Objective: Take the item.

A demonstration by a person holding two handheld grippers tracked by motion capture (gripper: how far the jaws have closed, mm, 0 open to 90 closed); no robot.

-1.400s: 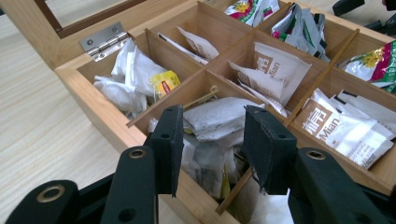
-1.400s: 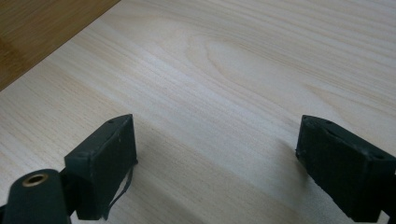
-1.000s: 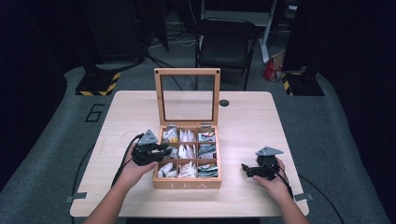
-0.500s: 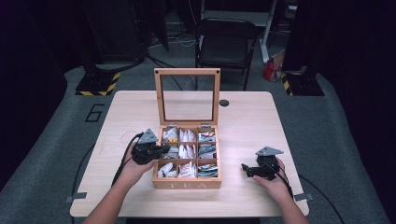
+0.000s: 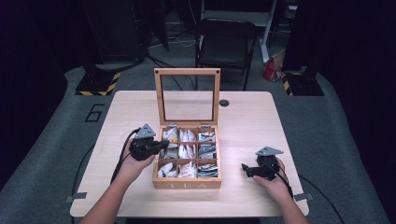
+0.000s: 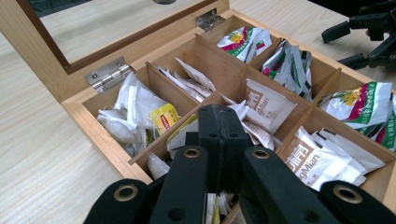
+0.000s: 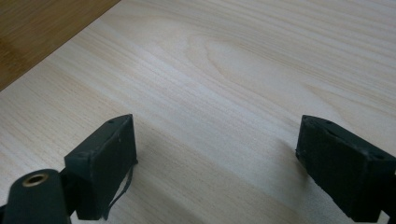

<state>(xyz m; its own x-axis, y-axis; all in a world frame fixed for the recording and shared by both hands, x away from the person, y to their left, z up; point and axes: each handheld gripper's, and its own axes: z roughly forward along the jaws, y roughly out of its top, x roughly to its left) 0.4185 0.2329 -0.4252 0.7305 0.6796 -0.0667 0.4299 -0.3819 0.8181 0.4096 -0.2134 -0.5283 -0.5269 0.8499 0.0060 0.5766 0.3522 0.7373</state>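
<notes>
I see the tea box [image 5: 187, 182] at table [image 5: 243, 121] centre, front edge toward me, lid [image 5: 187, 95] upright at the far side, nine compartments of sachets. Left gripper [image 5: 161, 145], jaws pressed together, points right over the box's left middle compartment; nothing visibly pinched. Right gripper [image 5: 243, 169], jaws spread, rests on bare wood right of the box, pointing left at it.

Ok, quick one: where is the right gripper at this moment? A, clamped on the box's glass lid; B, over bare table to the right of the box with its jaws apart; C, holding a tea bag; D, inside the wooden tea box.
B: the right gripper sits over the light wooden table, right of the wooden tea box, and the right gripper view shows its jaws wide apart with nothing between them.
</notes>
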